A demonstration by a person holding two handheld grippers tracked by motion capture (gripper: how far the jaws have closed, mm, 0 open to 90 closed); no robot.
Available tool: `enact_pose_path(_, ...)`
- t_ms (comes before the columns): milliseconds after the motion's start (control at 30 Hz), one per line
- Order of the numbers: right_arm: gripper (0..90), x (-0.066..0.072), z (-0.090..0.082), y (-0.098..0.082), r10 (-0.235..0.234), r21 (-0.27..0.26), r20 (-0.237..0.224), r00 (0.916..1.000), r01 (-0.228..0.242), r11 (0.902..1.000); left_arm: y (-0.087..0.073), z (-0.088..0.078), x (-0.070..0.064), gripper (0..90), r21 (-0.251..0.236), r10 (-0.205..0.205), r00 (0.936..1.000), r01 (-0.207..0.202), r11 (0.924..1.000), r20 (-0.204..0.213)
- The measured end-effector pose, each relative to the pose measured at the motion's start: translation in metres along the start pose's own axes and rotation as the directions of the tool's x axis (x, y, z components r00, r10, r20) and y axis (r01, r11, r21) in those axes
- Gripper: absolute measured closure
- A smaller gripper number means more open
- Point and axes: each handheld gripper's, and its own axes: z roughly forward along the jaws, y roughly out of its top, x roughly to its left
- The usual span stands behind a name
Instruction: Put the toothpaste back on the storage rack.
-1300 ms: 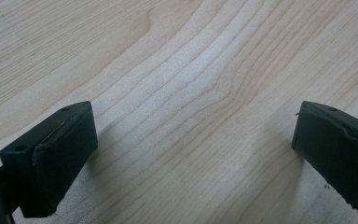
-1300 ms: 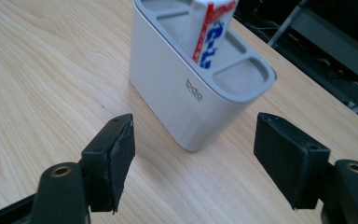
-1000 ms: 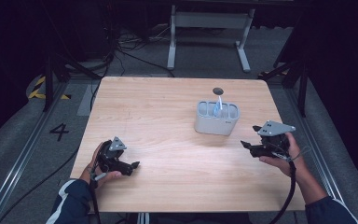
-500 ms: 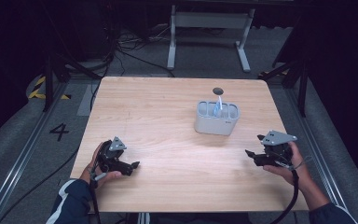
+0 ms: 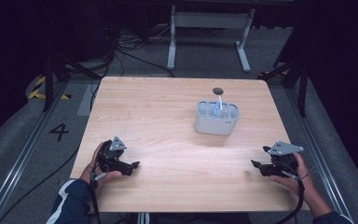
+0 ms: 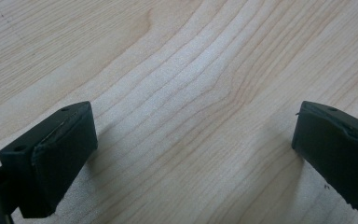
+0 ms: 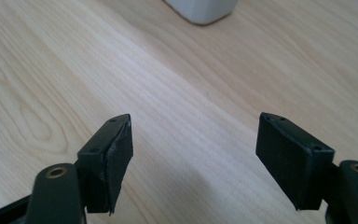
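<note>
- High view: the grey holder (image 5: pixel 216 119) stands right of the table's (image 5: pixel 168 112) middle, a light blue utensil (image 5: pixel 218 105) upright in one compartment.
- Right gripper (image 5: pixel 259 165), jaws spread and empty, lies nearer; the holder sits ahead and to its left.
- Left gripper (image 5: pixel 133 165), also spread and empty, rests well apart.
</note>
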Motion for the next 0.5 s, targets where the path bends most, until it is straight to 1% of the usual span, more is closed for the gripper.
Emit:
enact_pose_path(167,27.6,-0.002,-0.002,-0.02,0.048,-0.006,-0.028,0.9985,-0.048,0.9988,0.0,0.001,0.001,0.2,-0.001,0.003,1.0,-0.003,1.0,0.002)
enact_pose_path(200,27.6,-0.003,-0.003,-0.024,0.065,-0.006,-0.036,0.9973,-0.065,0.9979,0.0,0.001,0.0,0.2,-0.002,-0.001,1.0,0.001,1.0,0.003)
enact_pose_path(300,26.3,-0.004,-0.003,-0.037,0.092,0.0,-0.027,0.9954,-0.092,0.9958,0.0,0.001,0.0,0.2,-0.002,-0.001,1.0,0.001,1.0,0.003)
enact_pose_path(367,25.1,-0.006,-0.002,-0.045,0.131,-0.008,-0.044,0.9904,-0.132,0.9912,0.0,0.001,0.0,0.2,-0.002,-0.001,1.0,0.001,1.0,0.003)
enact_pose_path(400,23.8,-0.008,-0.003,-0.052,0.157,-0.033,-0.061,0.9857,-0.159,0.9867,0.0,0.001,0.0,0.2,-0.002,-0.001,1.0,0.001,1.0,0.003)
enact_pose_path(433,23.8,-0.008,-0.003,-0.052,0.157,-0.033,-0.061,0.9857,-0.159,0.9867,0.0,0.001,0.0,0.2,-0.002,-0.001,1.0,0.001,1.0,0.003)
enact_pose_path(500,23.2,-0.01,-0.003,-0.056,0.193,-0.036,-0.078,0.9781,-0.196,0.98,0.0,0.001,0.0,0.2,-0.002,-0.001,1.0,0.001,1.0,0.003)
